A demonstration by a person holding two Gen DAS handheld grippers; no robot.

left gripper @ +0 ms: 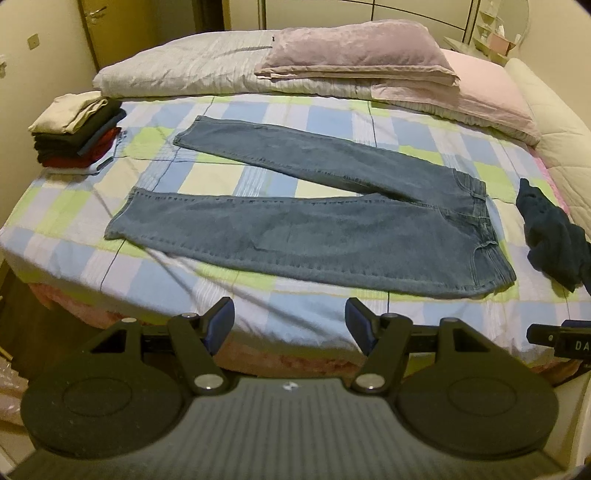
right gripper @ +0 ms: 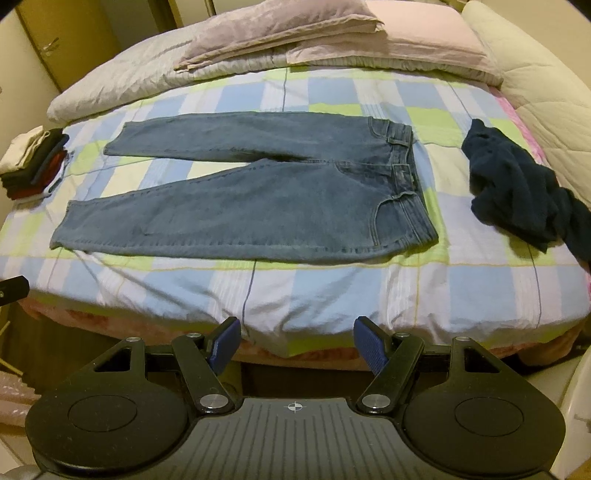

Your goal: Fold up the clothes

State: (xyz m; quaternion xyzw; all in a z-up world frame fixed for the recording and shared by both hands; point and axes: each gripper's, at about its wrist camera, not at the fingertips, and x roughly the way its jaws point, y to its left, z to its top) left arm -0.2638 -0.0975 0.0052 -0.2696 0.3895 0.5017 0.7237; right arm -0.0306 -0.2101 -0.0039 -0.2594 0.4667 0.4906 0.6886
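A pair of blue jeans (left gripper: 314, 221) (right gripper: 251, 192) lies flat on the checked bed cover, legs spread apart toward the left, waistband at the right. A crumpled dark blue garment (left gripper: 554, 240) (right gripper: 517, 192) lies to the right of the waistband. At the bed's left edge sits a stack of folded clothes (left gripper: 77, 133) (right gripper: 33, 162). My left gripper (left gripper: 290, 328) hovers open at the near edge of the bed, short of the jeans, holding nothing. My right gripper (right gripper: 297, 343) is also open and empty at the near edge.
The bed (left gripper: 74, 206) has a blue, green and white checked cover. Pillows and a folded lilac sheet (left gripper: 354, 55) (right gripper: 280, 33) lie along the far side. A cream padded headboard (right gripper: 535, 74) curves at the right. A wardrobe door (left gripper: 92, 22) stands behind.
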